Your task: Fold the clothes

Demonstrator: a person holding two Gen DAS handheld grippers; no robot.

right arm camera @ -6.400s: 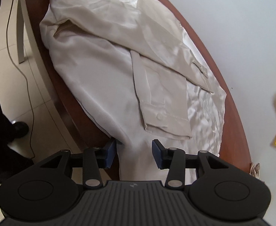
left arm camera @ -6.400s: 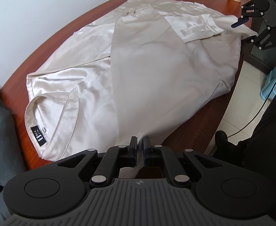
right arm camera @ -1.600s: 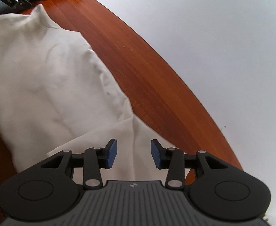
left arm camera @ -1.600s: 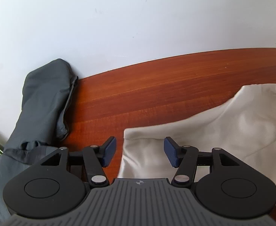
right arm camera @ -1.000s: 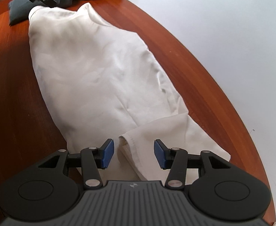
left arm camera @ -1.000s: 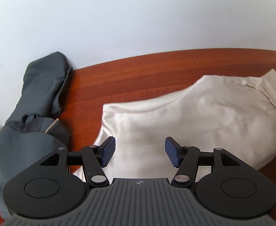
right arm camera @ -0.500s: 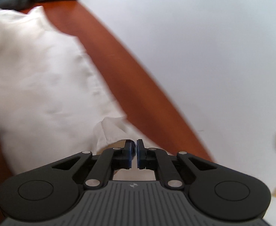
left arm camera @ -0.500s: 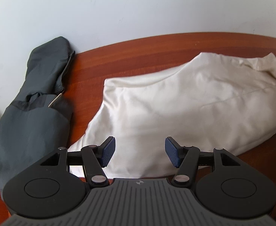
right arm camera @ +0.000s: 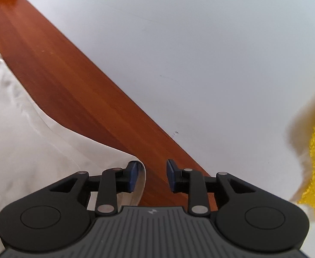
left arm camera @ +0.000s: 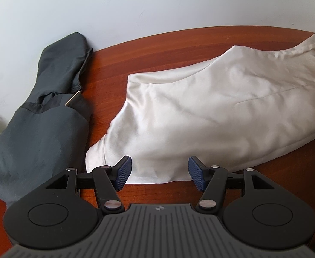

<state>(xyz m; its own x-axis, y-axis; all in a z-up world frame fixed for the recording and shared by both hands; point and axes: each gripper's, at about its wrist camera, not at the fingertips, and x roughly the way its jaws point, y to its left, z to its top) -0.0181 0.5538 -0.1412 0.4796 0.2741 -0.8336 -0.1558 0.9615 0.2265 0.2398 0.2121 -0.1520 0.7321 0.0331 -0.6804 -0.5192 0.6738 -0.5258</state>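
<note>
Your cream shirt (left arm camera: 211,116) lies folded over on the wooden table (left arm camera: 157,49), bunched and uneven, its corner at 9 o'clock just beside the grey garment (left arm camera: 41,116). Your left gripper (left arm camera: 160,172) hangs open over the near hem, pinching nothing. Your right gripper (right arm camera: 152,175) has just been opening; the hem edge curls by its left pad, unclamped. That satin looks slippery: drag it and the fold likely slides apart, or snags the grey garment.
</note>
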